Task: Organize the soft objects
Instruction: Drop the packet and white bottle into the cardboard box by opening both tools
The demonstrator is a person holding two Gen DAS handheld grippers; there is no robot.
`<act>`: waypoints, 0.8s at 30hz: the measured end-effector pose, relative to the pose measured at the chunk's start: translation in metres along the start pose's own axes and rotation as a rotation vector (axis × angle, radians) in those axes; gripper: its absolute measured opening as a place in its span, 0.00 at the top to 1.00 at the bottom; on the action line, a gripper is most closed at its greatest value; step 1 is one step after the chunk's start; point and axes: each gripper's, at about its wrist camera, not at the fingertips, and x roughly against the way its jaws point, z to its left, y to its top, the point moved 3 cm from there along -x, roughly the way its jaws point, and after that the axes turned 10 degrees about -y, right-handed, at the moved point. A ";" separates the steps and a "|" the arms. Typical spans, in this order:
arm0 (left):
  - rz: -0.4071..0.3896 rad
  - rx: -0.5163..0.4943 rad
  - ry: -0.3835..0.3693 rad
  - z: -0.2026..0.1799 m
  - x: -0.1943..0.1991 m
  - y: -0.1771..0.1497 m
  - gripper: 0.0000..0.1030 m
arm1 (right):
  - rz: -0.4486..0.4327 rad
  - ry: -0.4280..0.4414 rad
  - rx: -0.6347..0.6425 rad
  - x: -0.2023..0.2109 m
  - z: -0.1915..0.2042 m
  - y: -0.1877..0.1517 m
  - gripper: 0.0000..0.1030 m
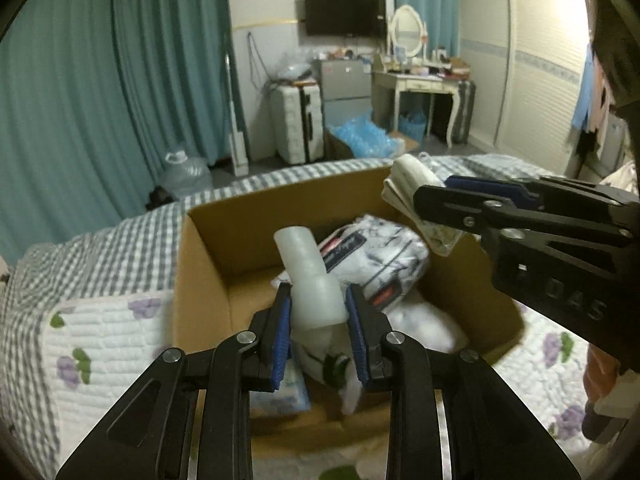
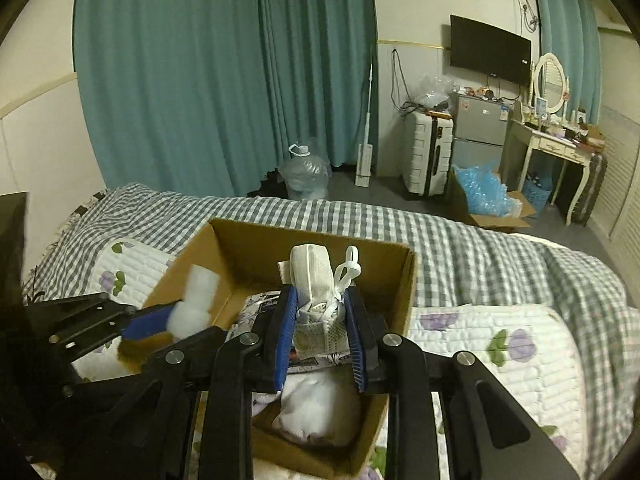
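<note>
An open cardboard box [image 1: 208, 256] sits on the bed and holds a wrapped white patterned fabric pack [image 1: 380, 256] and other soft white items. My left gripper [image 1: 318, 304] is shut on a pale translucent soft tube [image 1: 308, 272], held over the box. My right gripper [image 2: 320, 312] is shut on a folded cream mesh cloth bundle [image 2: 316, 280], also above the box [image 2: 256, 248]. In the left wrist view the right gripper [image 1: 424, 200] comes in from the right with the cloth [image 1: 412, 184]. In the right wrist view the left gripper [image 2: 176, 320] holds the tube [image 2: 196, 300].
The bed has a grey checked cover [image 2: 460, 240] and a white quilted blanket with purple flowers [image 1: 104, 340]. Beyond the bed are teal curtains [image 2: 224, 72], a water jug [image 2: 304, 168], a white suitcase [image 2: 428, 152], a fridge and a dressing table [image 2: 560, 144].
</note>
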 end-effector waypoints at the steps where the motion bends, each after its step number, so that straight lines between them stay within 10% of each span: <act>1: -0.003 0.000 0.006 -0.002 -0.003 0.000 0.71 | -0.007 0.007 -0.005 -0.004 0.001 -0.003 0.76; 3: -0.009 0.006 0.028 -0.001 -0.008 0.000 0.71 | -0.022 0.019 -0.024 -0.008 -0.002 -0.006 0.71; 6: 0.004 0.035 0.078 0.006 -0.015 0.001 0.70 | -0.043 0.039 -0.064 -0.010 -0.008 -0.010 0.34; 9: -0.004 0.069 0.087 0.010 -0.005 0.005 0.62 | -0.077 0.063 -0.088 -0.003 -0.012 -0.011 0.33; 12: -0.060 0.082 0.133 0.011 0.014 0.012 0.26 | -0.101 0.040 -0.081 0.009 -0.015 -0.009 0.24; 24: -0.312 0.032 0.192 -0.024 0.182 0.026 0.24 | -0.186 0.011 -0.114 0.138 -0.033 -0.005 0.02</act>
